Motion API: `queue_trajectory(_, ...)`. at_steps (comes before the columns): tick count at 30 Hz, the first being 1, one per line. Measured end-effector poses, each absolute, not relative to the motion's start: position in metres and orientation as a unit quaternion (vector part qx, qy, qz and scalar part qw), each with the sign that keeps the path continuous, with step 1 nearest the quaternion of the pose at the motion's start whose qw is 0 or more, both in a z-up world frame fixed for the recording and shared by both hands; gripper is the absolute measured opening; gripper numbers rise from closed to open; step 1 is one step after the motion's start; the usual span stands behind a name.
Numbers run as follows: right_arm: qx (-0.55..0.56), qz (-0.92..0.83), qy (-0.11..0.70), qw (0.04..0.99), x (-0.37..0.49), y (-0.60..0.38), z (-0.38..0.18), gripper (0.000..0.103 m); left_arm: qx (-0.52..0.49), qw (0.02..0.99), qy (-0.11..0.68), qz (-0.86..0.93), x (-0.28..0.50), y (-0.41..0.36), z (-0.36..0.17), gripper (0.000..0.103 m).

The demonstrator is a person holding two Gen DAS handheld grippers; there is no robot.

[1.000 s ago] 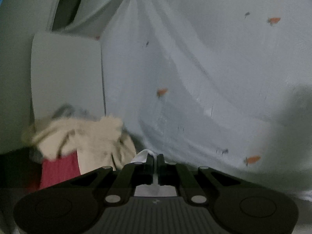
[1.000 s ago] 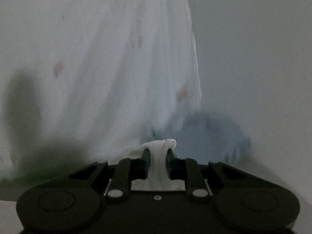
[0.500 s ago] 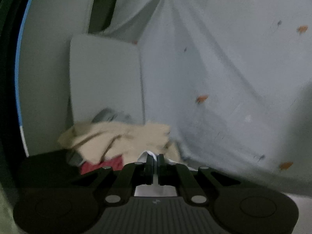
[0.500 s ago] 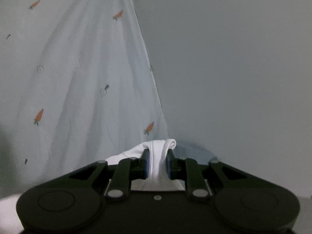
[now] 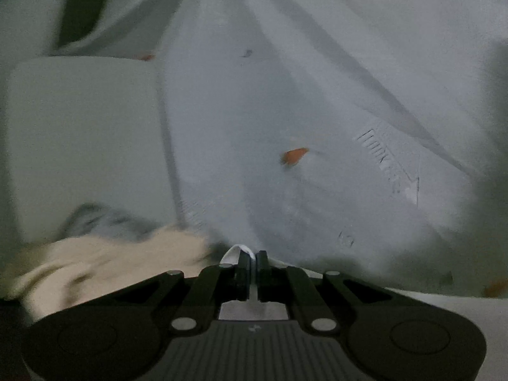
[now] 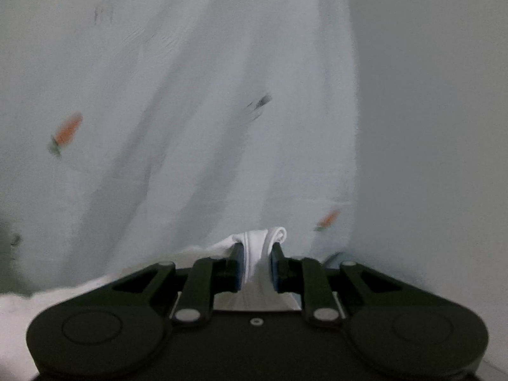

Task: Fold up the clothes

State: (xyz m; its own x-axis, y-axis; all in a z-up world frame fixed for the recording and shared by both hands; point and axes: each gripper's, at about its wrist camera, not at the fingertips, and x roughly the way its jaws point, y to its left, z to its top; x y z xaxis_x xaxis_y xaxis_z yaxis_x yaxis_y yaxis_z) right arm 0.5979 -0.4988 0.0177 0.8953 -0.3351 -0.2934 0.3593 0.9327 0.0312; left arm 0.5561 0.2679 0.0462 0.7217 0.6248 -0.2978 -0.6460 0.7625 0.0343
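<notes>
a: where is the white carrot-print garment (image 5: 285, 111)?
b: stretched ahead of both tongs, from 9 to 3 o'clock; beige clothes pile (image 5: 104, 263) at 8 o'clock.
a: the tongs?
b: left gripper (image 5: 253, 262) nearly closed, pinching a thin hem; right gripper (image 6: 257, 254) slightly parted, clamping a bunched fold.

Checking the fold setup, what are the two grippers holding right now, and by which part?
Both hold the white carrot-print garment. The left gripper pinches a thin bit of its edge; the right gripper clamps a thicker rolled, bunched edge. Which part of the garment, cannot be told.
</notes>
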Motion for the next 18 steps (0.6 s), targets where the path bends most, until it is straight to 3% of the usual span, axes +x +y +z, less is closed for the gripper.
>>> queue_trajectory(2, 0.038, -0.18, 0.181, 0.966, 0.659, -0.491, -0.012, 0.021, -0.051, 0.918, 0.173, 0.353, 0.619, 0.28, 0.021, 0.015)
queue_trajectory(4, 0.045, -0.176, 0.247, 0.952, 0.719, -0.486, -0.051, 0.039, -0.07, 0.897, 0.225, 0.374, 0.675, 0.292, -0.018, 0.024)
queue_trajectory(6, 0.054, -0.161, 0.291, 0.941, 0.758, -0.477, -0.091, 0.046, -0.11, 0.88, 0.291, 0.359, 0.709, 0.302, -0.053, 0.025)
queue_trajectory(8, 0.058, -0.157, 0.317, 0.933, 0.768, -0.466, -0.112, 0.047, -0.14, 0.881, 0.307, 0.332, 0.709, 0.299, -0.075, 0.028)
queue_trajectory(10, 0.059, -0.149, 0.316, 0.935, 0.755, -0.455, -0.121, 0.066, -0.121, 0.886, 0.317, 0.315, 0.691, 0.286, -0.087, 0.042)
queue_trajectory(11, 0.056, -0.144, 0.316, 0.936, 0.745, -0.45, -0.124, 0.069, -0.11, 0.889, 0.323, 0.307, 0.682, 0.28, -0.092, 0.047)
queue_trajectory(14, 0.009, -0.135, 0.323, 0.937, 0.685, -0.437, -0.127, 0.069, -0.112, 0.891, 0.343, 0.275, 0.637, 0.269, -0.102, 0.049)
queue_trajectory(18, -0.043, -0.144, 0.338, 0.929, 0.595, -0.432, -0.119, 0.078, -0.138, 0.875, 0.389, 0.253, 0.56, 0.261, -0.107, 0.051)
